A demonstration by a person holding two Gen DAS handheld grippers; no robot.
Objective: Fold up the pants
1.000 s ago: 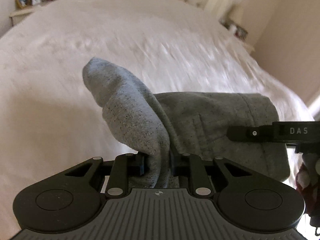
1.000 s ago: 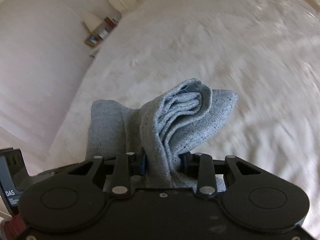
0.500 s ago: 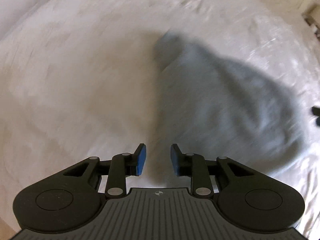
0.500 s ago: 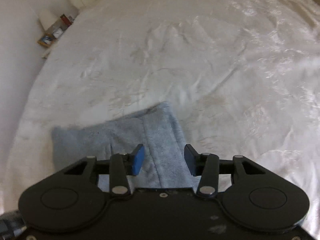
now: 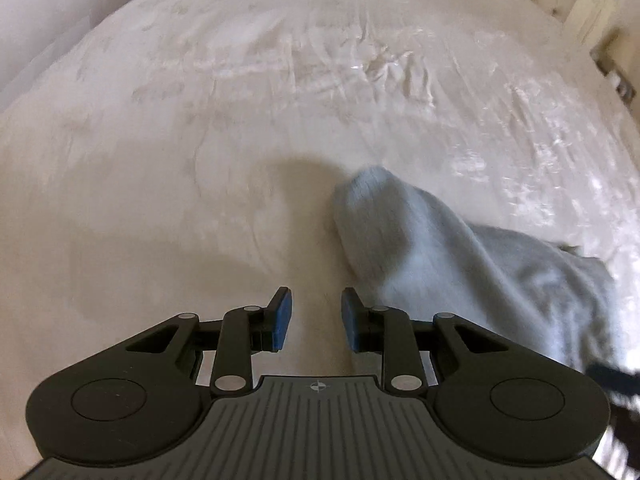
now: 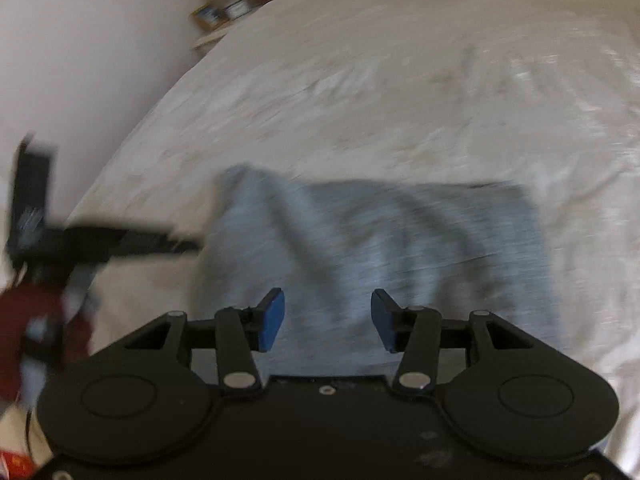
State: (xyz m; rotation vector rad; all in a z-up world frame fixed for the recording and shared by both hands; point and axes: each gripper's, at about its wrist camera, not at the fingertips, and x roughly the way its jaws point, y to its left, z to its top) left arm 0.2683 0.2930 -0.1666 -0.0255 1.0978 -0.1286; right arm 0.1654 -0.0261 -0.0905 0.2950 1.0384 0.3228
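on the bed [image 5: 200,140], gray pants [image 6: 400,240] lie beside bare cover.

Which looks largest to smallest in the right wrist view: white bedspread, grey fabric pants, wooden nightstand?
1. White bedspread
2. Grey fabric pants
3. Wooden nightstand, though it is far away and blurred, so its true size is unsure.

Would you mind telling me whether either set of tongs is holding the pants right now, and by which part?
Nothing is held. The left tongs and right tongs are both open and empty; the pants lie loose on the bed.
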